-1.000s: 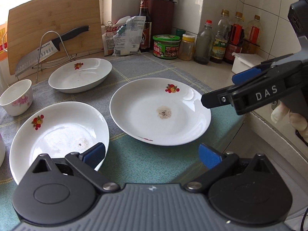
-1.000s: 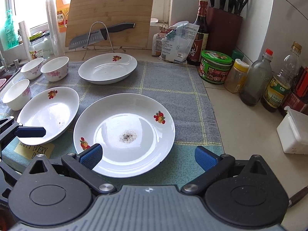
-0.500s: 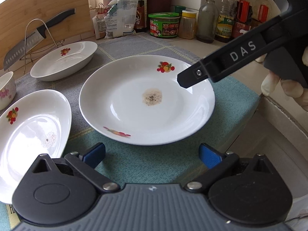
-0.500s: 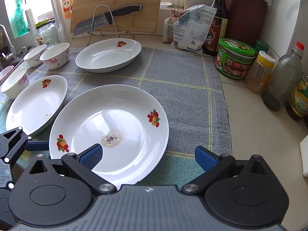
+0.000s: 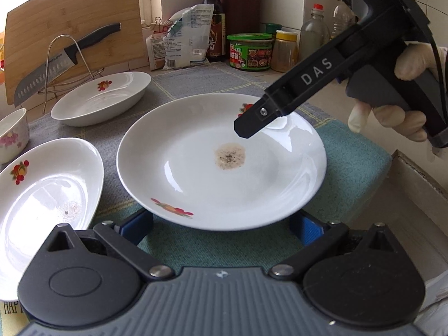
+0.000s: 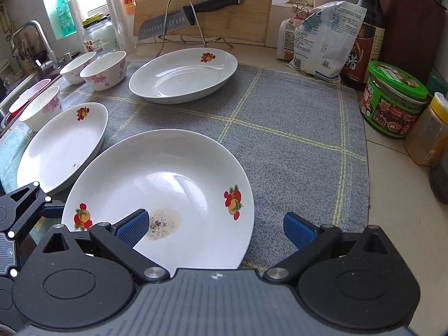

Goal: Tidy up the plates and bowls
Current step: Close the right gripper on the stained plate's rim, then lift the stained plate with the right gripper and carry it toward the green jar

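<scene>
A white fruit-print plate with a brown speckled stain lies on the cloth nearest me; it also shows in the right wrist view. My left gripper is open, its blue pads at the plate's near rim, one on each side. My right gripper is open over the plate's right edge, one pad above the inside and one outside the rim. A second plate lies to the left and a third plate farther back. Three floral bowls stand at the far left.
A cutting board and a knife on a wire rack stand at the back. Jars, bottles and a bag line the right side and back. The counter edge drops off to the right. A sink and tap are at far left.
Both grippers have closed in on the near stained plate. The left one's pads now reach its near rim and the right one now straddles its right edge.
</scene>
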The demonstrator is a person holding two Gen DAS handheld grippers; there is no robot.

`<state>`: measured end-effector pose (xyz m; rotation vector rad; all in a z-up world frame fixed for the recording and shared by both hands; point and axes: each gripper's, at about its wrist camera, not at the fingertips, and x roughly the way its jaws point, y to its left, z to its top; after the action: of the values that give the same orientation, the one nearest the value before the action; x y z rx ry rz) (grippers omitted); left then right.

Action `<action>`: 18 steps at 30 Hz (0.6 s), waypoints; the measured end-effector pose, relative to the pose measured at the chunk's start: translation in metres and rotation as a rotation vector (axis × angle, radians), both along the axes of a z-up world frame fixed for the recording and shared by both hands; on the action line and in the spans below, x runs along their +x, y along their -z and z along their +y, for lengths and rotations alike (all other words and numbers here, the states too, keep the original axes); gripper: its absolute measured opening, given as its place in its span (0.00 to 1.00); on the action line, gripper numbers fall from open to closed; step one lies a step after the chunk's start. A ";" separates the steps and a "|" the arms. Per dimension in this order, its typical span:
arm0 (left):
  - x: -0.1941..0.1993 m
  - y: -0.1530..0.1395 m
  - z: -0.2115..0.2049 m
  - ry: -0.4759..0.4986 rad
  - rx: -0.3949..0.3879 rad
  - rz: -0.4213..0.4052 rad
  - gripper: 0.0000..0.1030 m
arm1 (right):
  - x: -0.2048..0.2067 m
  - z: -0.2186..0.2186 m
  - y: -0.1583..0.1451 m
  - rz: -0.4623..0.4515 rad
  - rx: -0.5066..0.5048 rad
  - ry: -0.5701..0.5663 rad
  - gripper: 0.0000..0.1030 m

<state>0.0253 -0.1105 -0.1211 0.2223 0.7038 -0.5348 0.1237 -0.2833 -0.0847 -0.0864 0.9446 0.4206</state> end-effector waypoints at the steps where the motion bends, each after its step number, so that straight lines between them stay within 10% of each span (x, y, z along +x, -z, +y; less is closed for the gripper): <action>1: 0.000 0.000 0.000 -0.005 -0.001 -0.001 1.00 | 0.004 0.000 0.001 0.005 0.008 -0.023 1.00; 18: 0.008 -0.002 -0.002 -0.002 0.003 0.018 1.00 | 0.049 0.004 0.011 0.105 0.112 -0.334 1.00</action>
<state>0.0329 -0.1121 -0.1196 0.2198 0.7224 -0.5339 0.1725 -0.2794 -0.0954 -0.1219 1.0106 0.7914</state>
